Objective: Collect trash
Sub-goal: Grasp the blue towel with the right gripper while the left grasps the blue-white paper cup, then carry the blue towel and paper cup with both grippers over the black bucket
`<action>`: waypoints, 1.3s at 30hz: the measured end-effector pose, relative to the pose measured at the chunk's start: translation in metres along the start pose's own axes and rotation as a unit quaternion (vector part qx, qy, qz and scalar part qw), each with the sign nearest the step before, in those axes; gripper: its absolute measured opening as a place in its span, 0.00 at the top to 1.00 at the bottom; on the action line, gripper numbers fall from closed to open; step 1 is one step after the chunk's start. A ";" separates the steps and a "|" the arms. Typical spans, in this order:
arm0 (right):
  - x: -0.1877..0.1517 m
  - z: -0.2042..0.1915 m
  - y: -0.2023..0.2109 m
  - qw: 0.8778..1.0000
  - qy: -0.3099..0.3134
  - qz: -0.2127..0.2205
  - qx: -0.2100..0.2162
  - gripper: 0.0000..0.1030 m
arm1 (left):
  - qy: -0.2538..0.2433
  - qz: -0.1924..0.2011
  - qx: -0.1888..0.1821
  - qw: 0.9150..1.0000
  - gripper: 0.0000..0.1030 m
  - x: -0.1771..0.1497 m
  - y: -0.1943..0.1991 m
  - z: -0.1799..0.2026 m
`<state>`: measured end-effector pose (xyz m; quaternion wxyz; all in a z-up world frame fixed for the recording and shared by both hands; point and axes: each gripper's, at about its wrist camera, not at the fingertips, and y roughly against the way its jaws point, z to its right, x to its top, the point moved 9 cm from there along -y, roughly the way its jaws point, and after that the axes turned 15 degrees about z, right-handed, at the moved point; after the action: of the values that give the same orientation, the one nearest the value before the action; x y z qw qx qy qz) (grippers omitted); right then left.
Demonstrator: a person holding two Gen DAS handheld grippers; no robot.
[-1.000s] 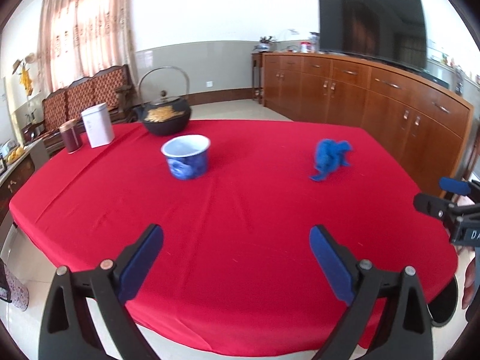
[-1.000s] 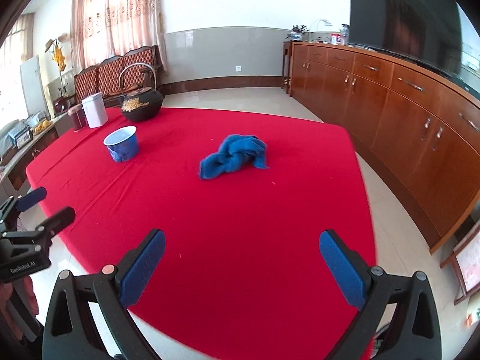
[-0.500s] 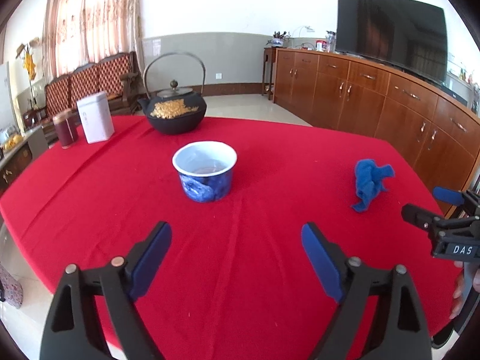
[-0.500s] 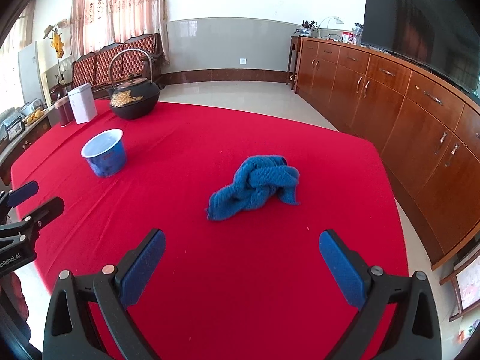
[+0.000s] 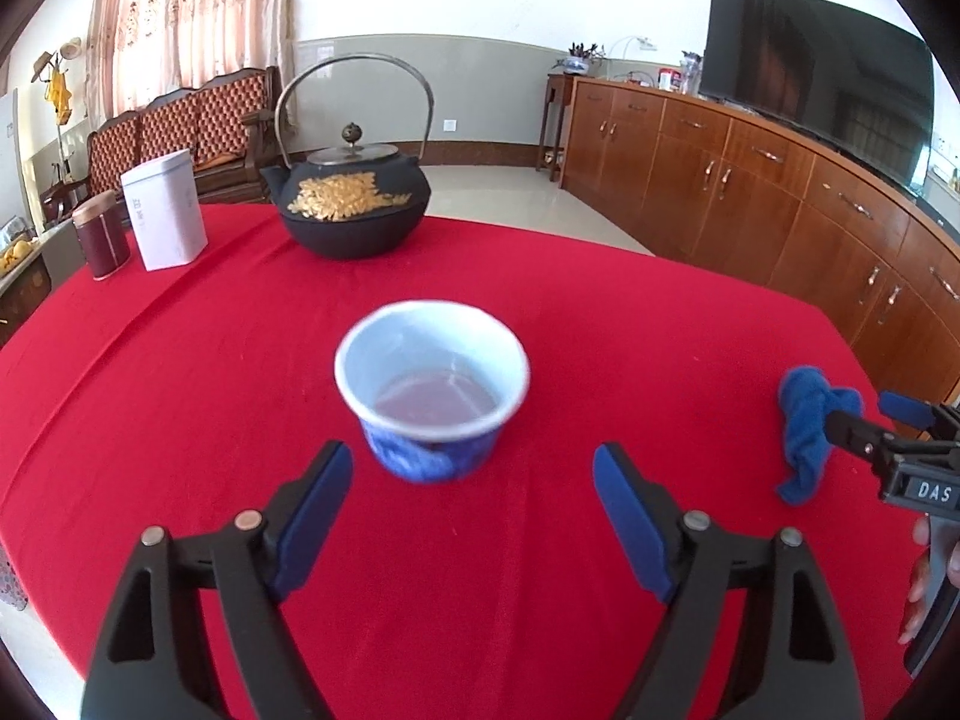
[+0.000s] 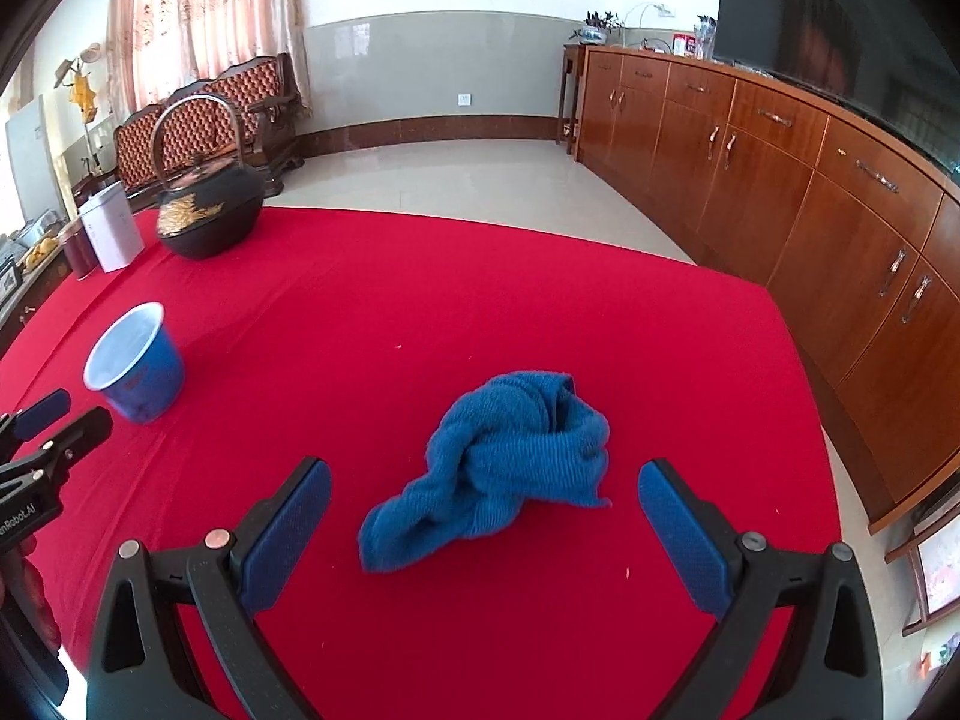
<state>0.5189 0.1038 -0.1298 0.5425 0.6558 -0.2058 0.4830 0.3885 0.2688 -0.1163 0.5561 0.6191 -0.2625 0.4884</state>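
1. The blue cloth point(image 6: 498, 468) lies crumpled on the red tablecloth point(image 6: 480, 300), just ahead of the right gripper point(image 6: 480, 516) and in line with the gap between its fingers, touching neither.
2. The right gripper's jaws are spread wide with nothing between the blue pads point(image 6: 681, 540). Seen from the left wrist view, this gripper point(image 5: 882, 420) carries a label reading "DAS"; more letters may follow, cut off at the frame edge.
3. In that same view the cloth point(image 5: 807, 432) is partly covered by the right gripper's near finger, so its full outline is not visible.
4. The blue-and-white cup point(image 5: 432, 396) stands upright on the tablecloth just beyond the left gripper point(image 5: 474, 480), centred on the gap between its fingers. It holds a shallow pale liquid; the cup is blurred and its outer pattern cannot be made out.
5. The left gripper's jaws are also spread wide, empty, with the pads point(image 5: 315, 504) short of the cup. In the right wrist view its body point(image 6: 36, 450) bears "enRobot.AI", the first letters lost at the left edge.
6. Farther back stands a black iron teapot point(image 5: 354, 210) with a gold leaf motif and a tall hoop handle.
7. Left of it are a white tin point(image 5: 165, 210) with small print too fine to read and a dark red canister point(image 5: 101, 240), side by side near the table edge.
8. A wooden sideboard point(image 6: 810, 192) runs along the right wall beneath a dark television point(image 5: 822, 78).
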 end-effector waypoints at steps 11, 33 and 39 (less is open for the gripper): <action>-0.005 0.001 -0.034 0.999 -0.012 -0.033 -0.001 0.21 | -0.006 -0.034 0.003 0.999 0.19 -0.002 -0.030 0.002; -0.012 0.013 -0.033 0.999 -0.030 -0.028 0.013 0.62 | -0.054 -0.025 -0.019 0.998 0.26 -0.007 -0.012 0.041; -0.018 0.025 -0.001 0.999 -0.032 -0.017 0.004 0.62 | -0.071 -0.017 -0.032 0.997 0.26 -0.010 0.017 0.064</action>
<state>0.5219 0.0771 -0.1450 0.5409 0.6763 -0.2099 0.4539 0.3897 0.2017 -0.1121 0.5638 0.6383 -0.3065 0.4252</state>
